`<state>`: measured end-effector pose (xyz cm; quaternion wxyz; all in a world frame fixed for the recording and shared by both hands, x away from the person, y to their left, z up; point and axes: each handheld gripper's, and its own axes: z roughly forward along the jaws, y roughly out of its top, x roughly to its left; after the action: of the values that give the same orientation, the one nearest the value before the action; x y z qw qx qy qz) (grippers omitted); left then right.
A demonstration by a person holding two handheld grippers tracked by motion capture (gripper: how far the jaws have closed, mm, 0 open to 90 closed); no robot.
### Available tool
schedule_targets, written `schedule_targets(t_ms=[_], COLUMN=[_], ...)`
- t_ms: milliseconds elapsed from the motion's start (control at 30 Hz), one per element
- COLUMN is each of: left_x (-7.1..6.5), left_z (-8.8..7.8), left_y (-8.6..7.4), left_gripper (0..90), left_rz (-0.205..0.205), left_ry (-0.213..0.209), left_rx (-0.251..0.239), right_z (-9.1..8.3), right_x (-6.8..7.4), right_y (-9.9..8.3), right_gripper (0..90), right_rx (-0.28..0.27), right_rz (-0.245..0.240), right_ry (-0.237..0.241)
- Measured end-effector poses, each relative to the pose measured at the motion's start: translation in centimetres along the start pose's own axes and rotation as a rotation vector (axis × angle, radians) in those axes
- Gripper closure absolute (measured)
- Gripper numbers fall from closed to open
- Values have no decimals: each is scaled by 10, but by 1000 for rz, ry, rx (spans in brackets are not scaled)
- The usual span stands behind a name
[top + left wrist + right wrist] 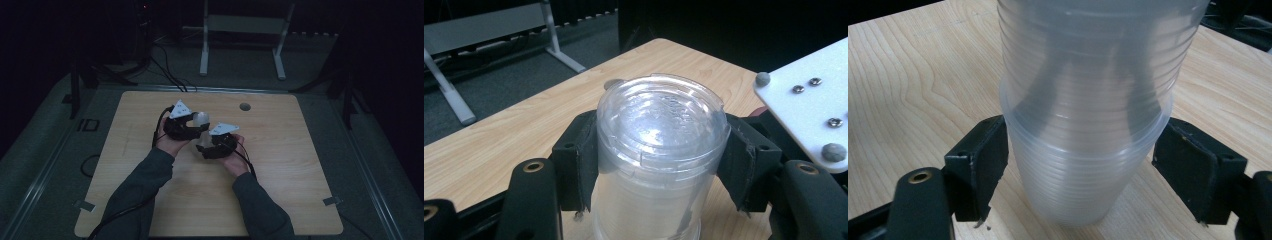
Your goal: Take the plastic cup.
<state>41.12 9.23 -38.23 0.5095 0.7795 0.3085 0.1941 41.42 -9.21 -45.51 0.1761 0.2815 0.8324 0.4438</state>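
- Item: stack of clear ribbed plastic cups [659, 150], nested, upside down, lying between the two grippers above the wooden table [150, 210]; base end towards the left gripper, rim end towards the right.
- Left gripper [659, 165]: clenched on the upper cup near its base; both black pads [579, 165] press the wall on either side.
- Right gripper [1098, 170]: released; the lower cup [1073, 185] stands between its jaws; a gap shows at the right-hand pad [1198, 170]; the left-hand pad sits just beside the wall, contact not certain.
- High view: both grippers [187, 125] [217, 145] close together, mid-table, the pale stack [202, 119] between them.
- Risk, judged: thin walls buckle if the left squeeze tightens.
- Risk, judged: nested cups cling; a pull may drag several along instead of one.
- Risk, judged: with the right jaws slack, the lower cups may slip free and roll off the table.
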Motion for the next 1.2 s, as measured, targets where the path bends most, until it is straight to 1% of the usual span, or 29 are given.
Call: schedule_targets(t_ms=[133,667,867,1200], left_x=[0,1,1,2], left_z=[0,-1,-1,-5], left_y=[0,1,1,5], left_gripper=[389,381,380,384], left_rz=[-1,-4,-16,-18], left_ry=[2,-3,-8,-13], left_rx=[1,-4,-13,-28], right_z=[1,0,0,-1], right_x=[-1,0,-1,-1], right_y=[0,-1,-2,-2], right_gripper=[223,236,240,244], right_rx=[-1,-5,-5,-6], right_rz=[14,11,10,8], right_ry=[6,3,2,4])
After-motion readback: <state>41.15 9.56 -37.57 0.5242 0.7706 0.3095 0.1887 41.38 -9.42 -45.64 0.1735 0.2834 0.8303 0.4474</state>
